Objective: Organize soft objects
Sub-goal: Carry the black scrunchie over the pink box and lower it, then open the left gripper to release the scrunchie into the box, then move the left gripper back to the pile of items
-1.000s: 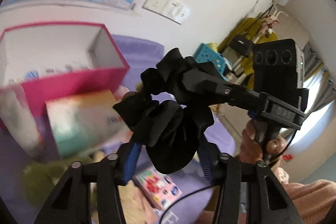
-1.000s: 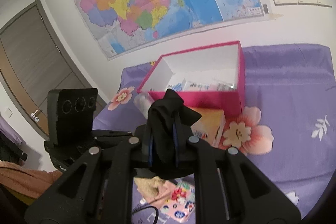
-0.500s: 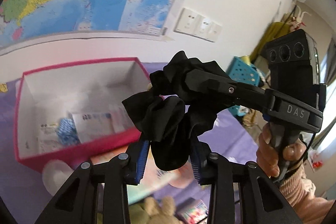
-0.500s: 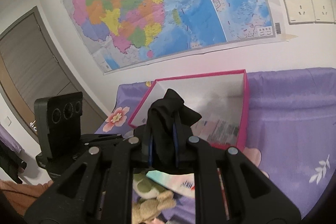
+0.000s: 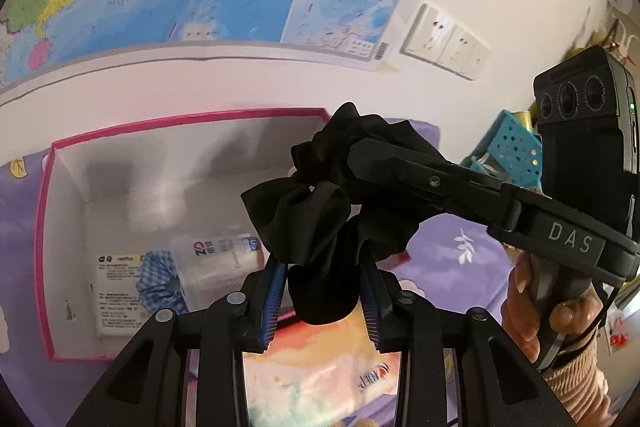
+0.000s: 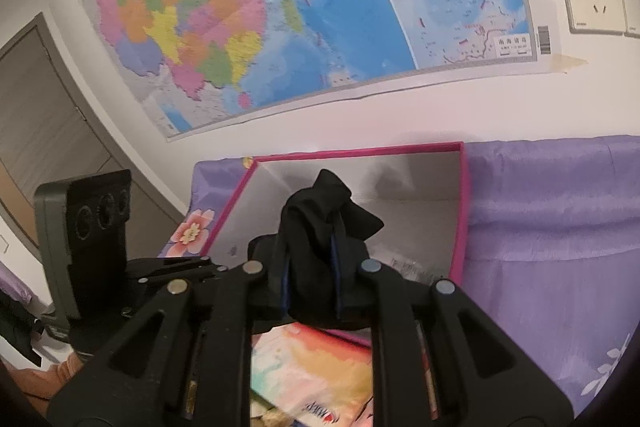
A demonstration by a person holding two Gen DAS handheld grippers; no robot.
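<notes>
A black scrunchie (image 5: 308, 223) hangs in the air between both grippers, over the front wall of the open pink box (image 5: 44, 227). My left gripper (image 5: 323, 291) has its blue pads pressed on the scrunchie's lower fold. My right gripper (image 5: 360, 159) comes in from the right, held by a person's hand (image 5: 528, 307), and is shut on the upper folds. In the right wrist view the scrunchie (image 6: 320, 211) bulges between and above the right gripper's (image 6: 310, 267) pads, with the pink box (image 6: 460, 211) just behind it.
Inside the box lie a blue checked scrunchie (image 5: 160, 279), a cotton-pad pack (image 5: 224, 259) and a white labelled packet (image 5: 116, 287). A colourful tissue pack (image 5: 320, 379) sits in front of the box on the purple floral cloth (image 6: 540, 227). The wall with a map stands close behind; a teal basket (image 5: 512, 151) is far right.
Both grippers have carried the scrunchie toward the pink box, which now looks closer and is seen from above. The left jaws have narrowed onto the scrunchie's lower fold.
</notes>
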